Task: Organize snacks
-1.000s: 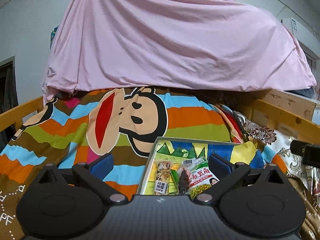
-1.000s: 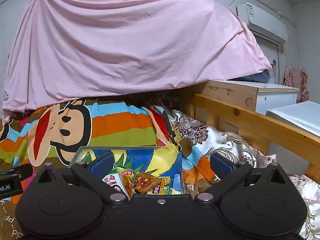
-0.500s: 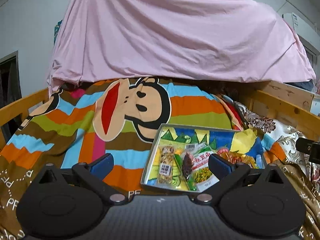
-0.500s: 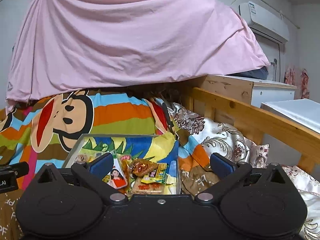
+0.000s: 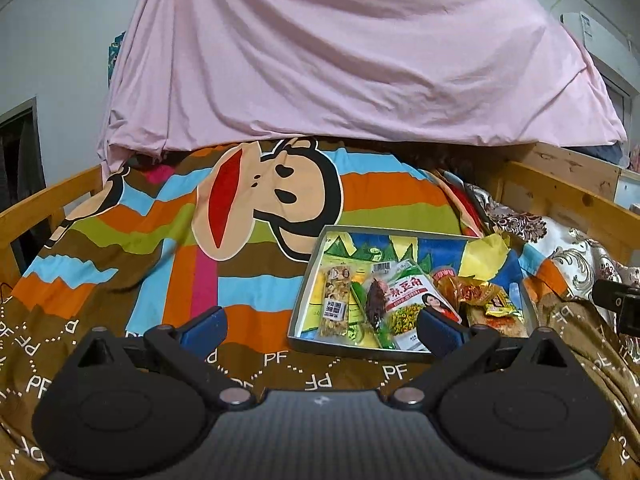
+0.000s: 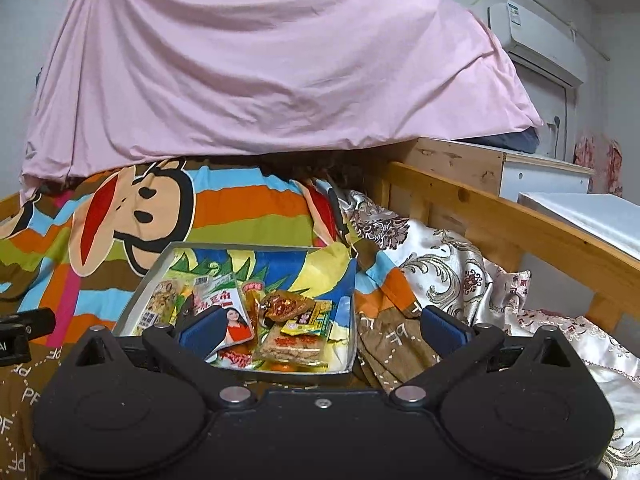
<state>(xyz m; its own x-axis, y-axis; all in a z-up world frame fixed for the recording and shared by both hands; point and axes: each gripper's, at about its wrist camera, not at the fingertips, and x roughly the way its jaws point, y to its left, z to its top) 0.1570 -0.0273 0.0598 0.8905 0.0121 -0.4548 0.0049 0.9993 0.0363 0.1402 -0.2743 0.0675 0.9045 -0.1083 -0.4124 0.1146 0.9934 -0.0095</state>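
A shallow grey box (image 5: pixel 316 292) with a colourful printed floor lies on the striped monkey blanket (image 5: pixel 200 264); it also shows in the right wrist view (image 6: pixel 352 320). It holds several snack packets: a nut bar (image 5: pixel 336 300), a white and green pea bag (image 5: pixel 408 300), and orange and yellow packets (image 6: pixel 292 308). My left gripper (image 5: pixel 322 328) is open and empty, above the blanket just before the box's near edge. My right gripper (image 6: pixel 322 326) is open and empty, over the box's near right part.
A wooden bed rail (image 6: pixel 520 232) runs along the right, another (image 5: pixel 44 204) on the left. A pink sheet (image 5: pixel 340 60) hangs behind the bed. A floral satin quilt (image 6: pixel 452 280) lies bunched right of the box. A white cabinet (image 6: pixel 544 176) stands beyond the rail.
Both grippers have risen and tilted down, so the whole box and its packets now show. Both stay open.
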